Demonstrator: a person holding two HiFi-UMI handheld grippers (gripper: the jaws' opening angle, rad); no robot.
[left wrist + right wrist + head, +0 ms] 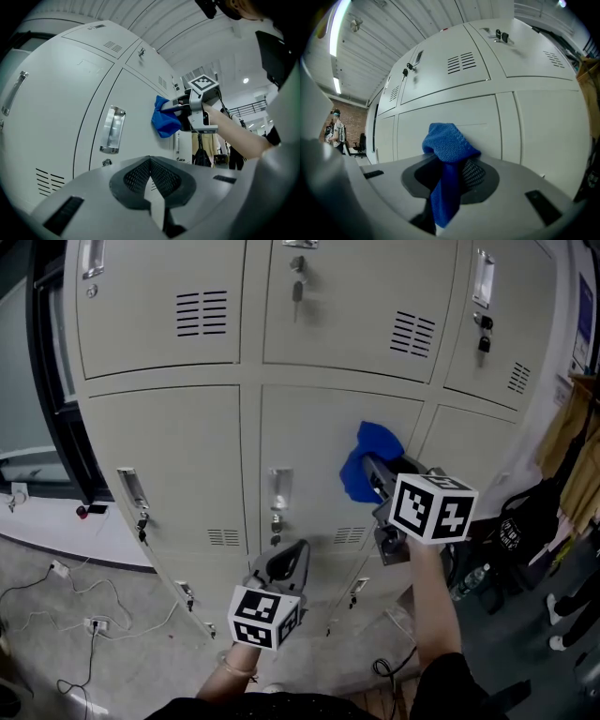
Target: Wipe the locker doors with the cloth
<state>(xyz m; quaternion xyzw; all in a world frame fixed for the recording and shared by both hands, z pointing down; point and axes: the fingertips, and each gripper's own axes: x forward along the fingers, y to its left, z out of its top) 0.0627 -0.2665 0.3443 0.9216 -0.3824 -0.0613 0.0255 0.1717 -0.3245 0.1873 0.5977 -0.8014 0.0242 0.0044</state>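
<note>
A bank of pale grey lockers (309,371) fills the head view. My right gripper (373,474) is shut on a blue cloth (367,461), and the cloth is pressed against the middle locker door (309,456) near its right edge. In the right gripper view the blue cloth (447,164) bunches out between the jaws in front of the door (454,117). My left gripper (289,563) hangs lower, near the bottom of that door, its jaws shut with nothing in them. From the left gripper view, the cloth (165,119) and the right gripper (185,108) show against the door.
Each door carries a metal handle (278,488) and vent slots (201,312); keys hang in the upper locks (297,289). Cables (84,615) trail on the floor at left. Black bags and a bottle (473,579) stand at right. A person (335,131) stands far off.
</note>
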